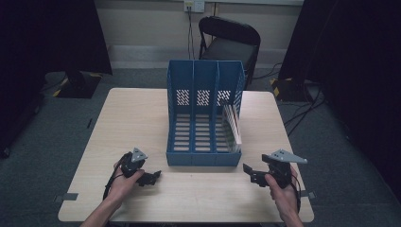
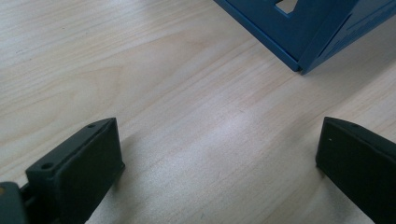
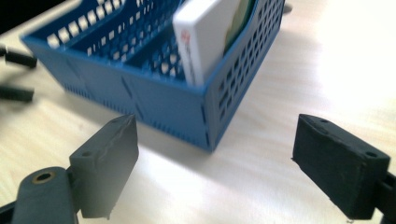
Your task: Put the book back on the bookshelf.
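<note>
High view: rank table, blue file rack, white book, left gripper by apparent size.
1. table, largest by far.
2. blue file rack.
3. white book and left gripper: look close in area; the book stands edge-on in the rack's right compartment and the gripper sits nearer the camera, so I won't rank them.

Dim high view with dark edges; close views brighter, glare-washed, slightly soft.
</note>
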Demonstrator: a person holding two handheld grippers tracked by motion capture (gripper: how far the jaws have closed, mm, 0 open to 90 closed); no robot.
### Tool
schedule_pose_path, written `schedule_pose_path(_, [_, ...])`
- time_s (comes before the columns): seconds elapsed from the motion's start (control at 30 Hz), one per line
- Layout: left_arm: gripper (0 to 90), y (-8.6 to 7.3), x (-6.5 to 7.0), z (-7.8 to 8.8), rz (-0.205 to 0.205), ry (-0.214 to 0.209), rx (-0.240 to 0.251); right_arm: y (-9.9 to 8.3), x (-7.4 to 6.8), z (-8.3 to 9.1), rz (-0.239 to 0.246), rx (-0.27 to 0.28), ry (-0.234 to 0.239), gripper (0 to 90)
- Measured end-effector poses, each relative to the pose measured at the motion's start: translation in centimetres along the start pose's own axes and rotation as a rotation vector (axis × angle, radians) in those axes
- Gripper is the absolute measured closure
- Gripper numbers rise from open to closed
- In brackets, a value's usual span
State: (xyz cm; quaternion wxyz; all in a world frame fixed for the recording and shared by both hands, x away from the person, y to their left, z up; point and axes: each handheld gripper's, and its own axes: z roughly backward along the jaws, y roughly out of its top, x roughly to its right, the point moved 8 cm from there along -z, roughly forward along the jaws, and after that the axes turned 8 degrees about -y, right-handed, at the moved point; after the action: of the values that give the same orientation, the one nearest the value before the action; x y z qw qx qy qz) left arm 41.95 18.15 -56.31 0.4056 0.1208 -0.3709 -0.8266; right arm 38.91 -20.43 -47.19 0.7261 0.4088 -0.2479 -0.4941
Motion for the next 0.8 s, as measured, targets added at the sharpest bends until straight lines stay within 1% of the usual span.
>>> schedule_pose_path(0.07, [0.0,0.0,0.0,0.0,0.002,0.002,0.001,-0.7,0.0,-0.2,0.005,-0.02,0.002,14.0])
schedule_pose_path(0.2, [0.0,0.0,0.1,0.0,0.005,0.005,0.0,-2.2,-0.2,-0.9,-0.002,-0.058,0.003,14.0])
schedule_pose_path(0.27, [0.0,0.0,0.1,-0.1,0.004,0.006,0.001,-3.3,-0.7,-1.7,0.023,-0.101,0.017,14.1])
schedule_pose_path(0.3, [0.0,0.0,0.1,-0.1,0.004,0.006,0.002,-3.8,-0.9,-2.0,0.032,-0.122,0.011,14.1])
schedule_pose_path(0.37, [0.0,0.1,0.2,-0.1,0.006,0.002,0.001,-4.4,-1.4,-2.6,0.05,-0.154,0.023,14.2])
schedule_pose_path(0.4, [0.0,0.1,0.3,-0.1,0.006,0.003,0.004,-4.7,-1.5,-3.0,0.054,-0.176,0.015,14.1])
schedule_pose_path(0.5, [0.0,0.1,0.3,-0.2,0.005,0.001,0.003,-5.3,-1.7,-3.8,0.064,-0.204,0.012,14.2])
schedule_pose_path(0.53, [0.0,0.1,0.4,-0.2,0.006,0.0,0.003,-5.4,-1.7,-4.1,0.063,-0.213,0.004,14.2])
schedule_pose_path(0.57, [0.0,0.1,0.4,-0.2,0.006,0.001,0.003,-5.6,-1.7,-4.8,0.086,-0.235,0.002,14.2])
schedule_pose_path(0.6, [0.0,0.1,0.4,-0.2,0.007,0.002,0.002,-5.7,-1.6,-5.2,0.071,-0.255,-0.003,14.2])
schedule_pose_path(0.63, [0.0,0.1,0.4,-0.2,0.007,0.002,0.002,-5.8,-1.6,-5.5,0.06,-0.259,-0.008,14.2])
schedule_pose_path(0.67, [0.0,0.2,0.4,-0.2,0.005,0.005,0.002,-5.9,-1.5,-5.7,0.071,-0.266,-0.02,14.2])
schedule_pose_path(0.7, [0.0,0.2,0.4,-0.2,0.005,0.005,0.002,-5.9,-1.5,-5.7,0.071,-0.266,-0.02,14.2])
schedule_pose_path(0.73, [0.0,0.2,0.5,-0.3,0.0,0.001,-0.001,-6.0,-1.4,-6.1,0.082,-0.272,-0.052,13.7])
schedule_pose_path(0.8, [0.0,0.3,0.6,-0.3,0.0,-0.002,-0.002,-6.1,-1.4,-6.2,0.088,-0.255,-0.065,13.7])
